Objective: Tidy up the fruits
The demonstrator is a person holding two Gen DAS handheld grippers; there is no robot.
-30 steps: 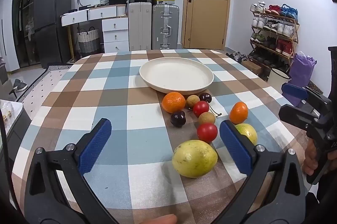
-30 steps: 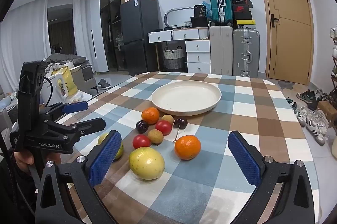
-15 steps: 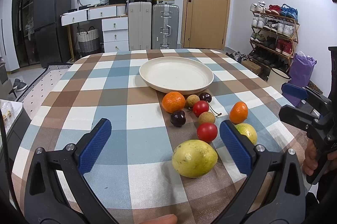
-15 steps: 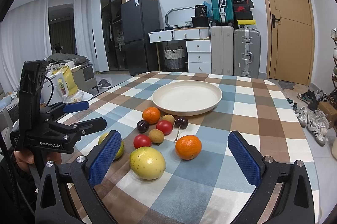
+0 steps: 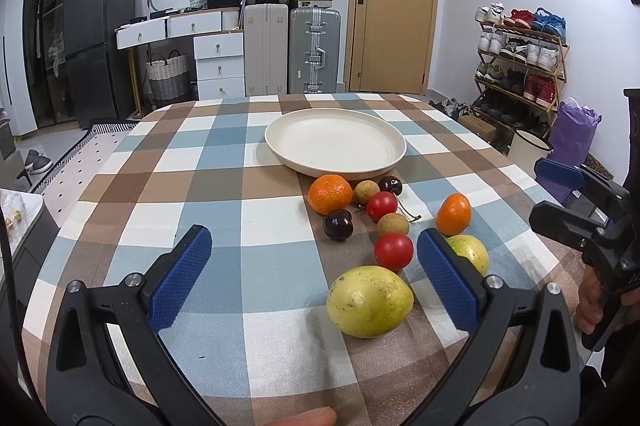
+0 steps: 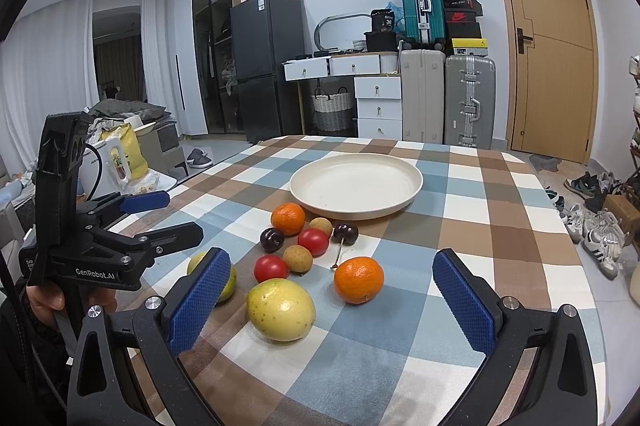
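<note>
An empty cream plate [image 5: 335,141] [image 6: 356,183] sits mid-table on the checked cloth. In front of it lies a cluster of fruit: two oranges [image 5: 329,193] [image 5: 453,214], two dark cherries [image 5: 338,224], two red tomatoes [image 5: 393,252], two tan longans [image 5: 393,224], a big yellow-green fruit [image 5: 370,301] [image 6: 281,308] and a smaller green one [image 5: 470,256]. My left gripper [image 5: 316,278] is open, low over the near edge, left of the big yellow fruit. My right gripper [image 6: 332,300] is open too, with the yellow fruit and an orange [image 6: 359,280] ahead between its fingers, untouched.
Each view shows the other gripper held by a hand at the table's side: the right one [image 5: 592,226], the left one [image 6: 104,238]. Suitcases [image 5: 292,49], white drawers and a door stand behind; a shoe rack [image 5: 520,57] is on the right.
</note>
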